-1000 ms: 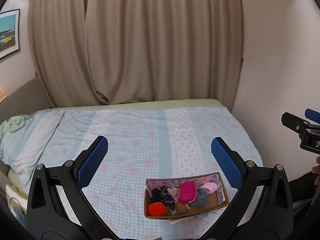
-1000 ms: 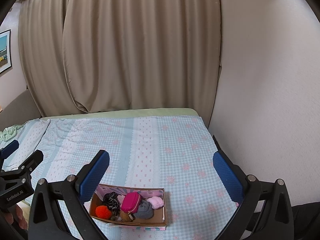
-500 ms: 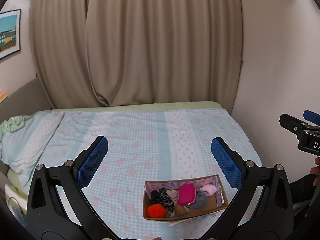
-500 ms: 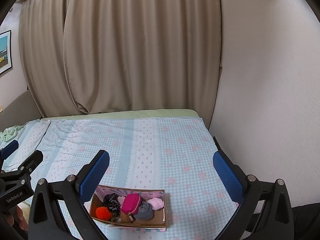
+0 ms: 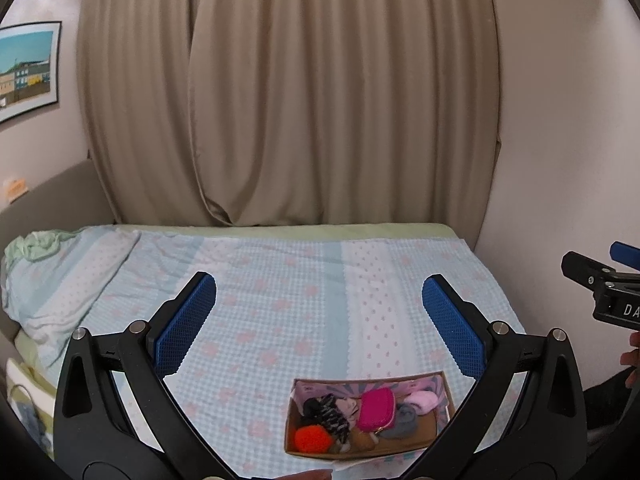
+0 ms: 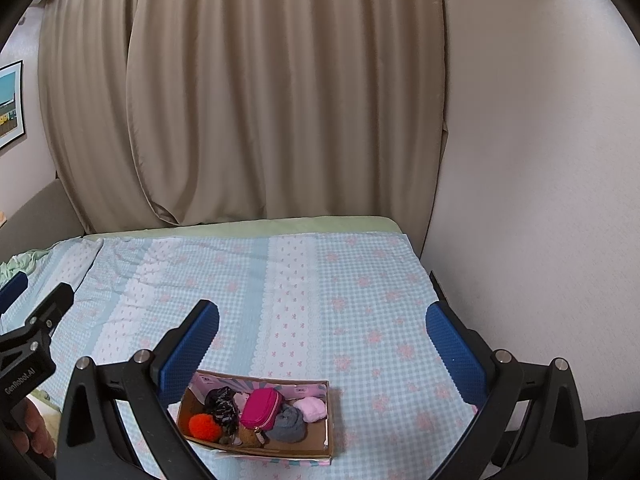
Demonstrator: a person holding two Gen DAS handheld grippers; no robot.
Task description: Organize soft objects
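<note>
A shallow cardboard box (image 5: 442, 386) (image 6: 329, 412) lies on the bed near its front edge. It holds a magenta zip pouch (image 5: 376, 409) (image 6: 262, 408), an orange pompom (image 5: 312, 438) (image 6: 205, 426), a black scrunchie (image 5: 326, 410) (image 6: 222, 402), a grey soft item (image 5: 404, 422) (image 6: 289, 424) and a pale pink soft item (image 5: 422, 400) (image 6: 311, 407). My left gripper (image 5: 320, 316) is open and empty, above and behind the box. My right gripper (image 6: 322, 338) is open and empty, also above it.
The bed has a light blue checked cover (image 5: 280, 300) (image 6: 360, 300). A pillow (image 5: 60, 280) lies at the left. Beige curtains (image 5: 280, 100) hang behind the bed and a white wall (image 6: 540, 160) runs along its right side. A framed picture (image 5: 26, 68) hangs at the left.
Both views have drifted slightly back and up, so the box sits a little lower in frame. Both grippers stay open and empty.
</note>
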